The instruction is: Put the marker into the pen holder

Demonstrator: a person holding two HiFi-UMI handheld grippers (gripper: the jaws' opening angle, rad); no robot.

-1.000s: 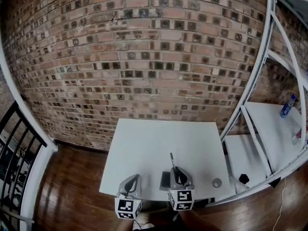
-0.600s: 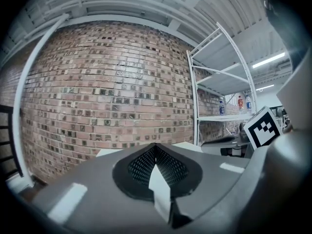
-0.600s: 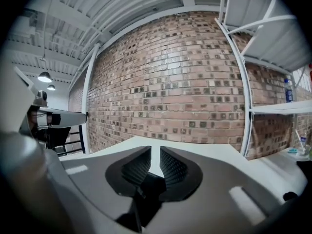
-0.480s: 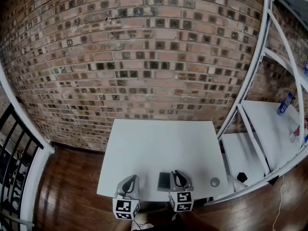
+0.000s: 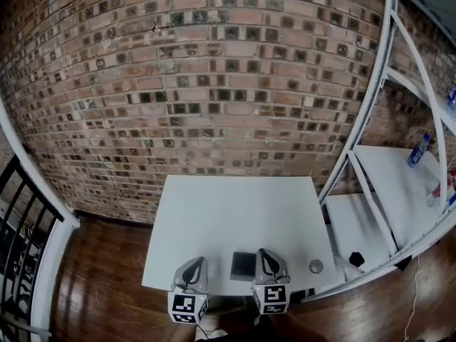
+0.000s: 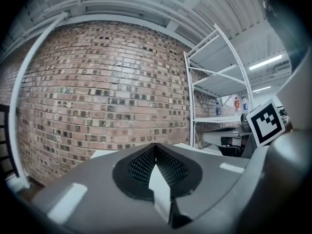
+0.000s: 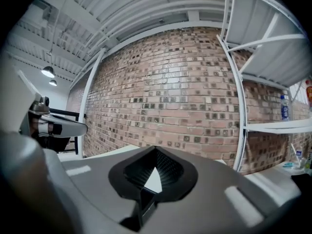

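The left gripper (image 5: 198, 262) and right gripper (image 5: 264, 254) hover at the near edge of the table (image 5: 235, 205), fingers pressed together, empty. Open tabletop lies beyond. The pen holder (image 5: 243, 264) between them is too dark to see into.

Your white rectangular tabletop (image 5: 235, 212) is open across the middle and far side, up to the red brick wall (image 5: 214, 84). On the near edge, watch for the dark grey square pen holder (image 5: 244, 265) and the small grey round object (image 5: 315, 266) by the right corner. The white metal shelving frame (image 5: 360, 148) crowds the right side. The black railing (image 5: 21, 241) stands well off to the left.
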